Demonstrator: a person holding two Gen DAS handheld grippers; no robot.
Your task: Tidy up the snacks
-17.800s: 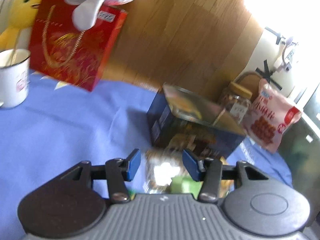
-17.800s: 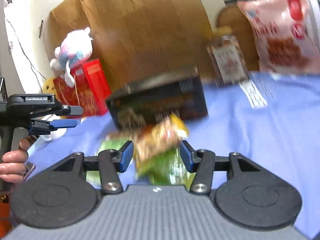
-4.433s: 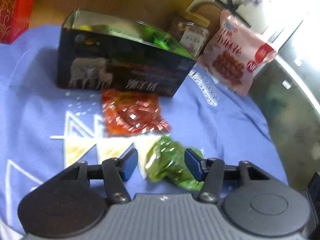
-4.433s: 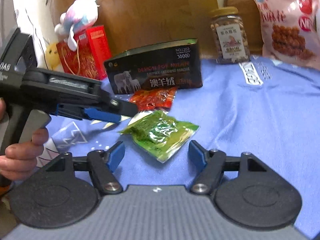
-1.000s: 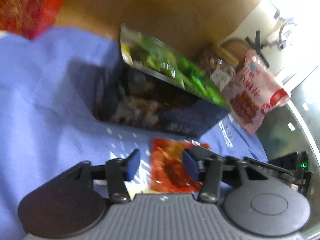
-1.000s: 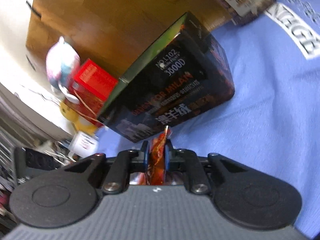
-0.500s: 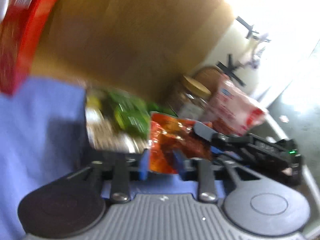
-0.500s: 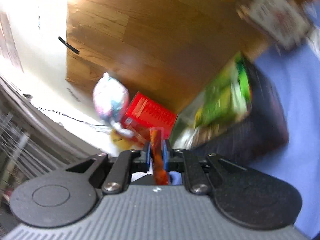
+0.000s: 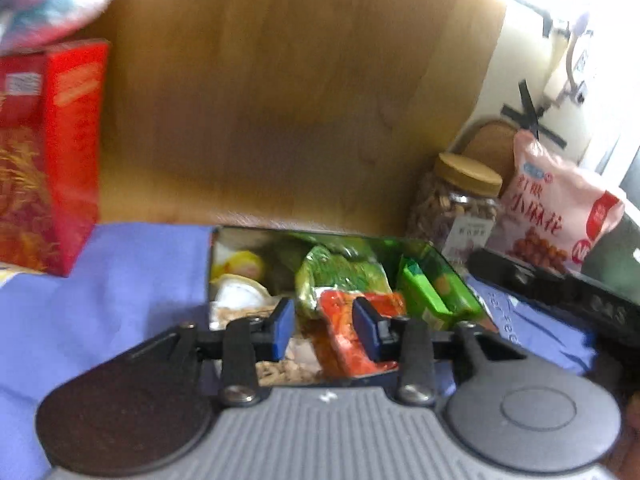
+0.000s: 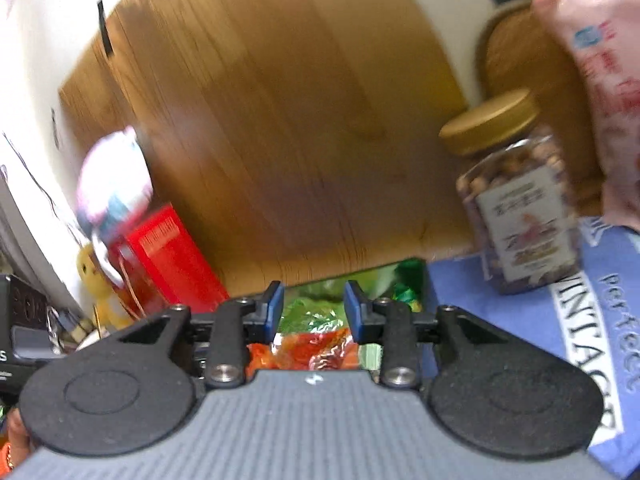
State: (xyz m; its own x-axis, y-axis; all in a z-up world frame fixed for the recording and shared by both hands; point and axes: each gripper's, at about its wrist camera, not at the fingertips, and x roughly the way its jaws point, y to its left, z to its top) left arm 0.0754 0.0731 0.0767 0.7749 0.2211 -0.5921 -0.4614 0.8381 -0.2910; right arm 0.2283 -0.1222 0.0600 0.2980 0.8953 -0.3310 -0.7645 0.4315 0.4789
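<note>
Jaws of both the left gripper (image 9: 323,323) and right gripper (image 10: 313,311) are opening, pressing nothing. Below them the red packet (image 9: 347,341) is lying inside the box (image 9: 460,280), near its front edge. Only the right view is showing the yellow toy (image 10: 96,276).

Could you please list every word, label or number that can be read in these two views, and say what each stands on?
"小麻花": pink snack bag, in red characters.
"perfect": blue cloth.
"VINTAG", cut off at the edge: the same cloth.
Label on the nut jar: too blurred to read.
Print on the red box: too blurred to read.
Packets in the open tin: nothing legible.
</note>
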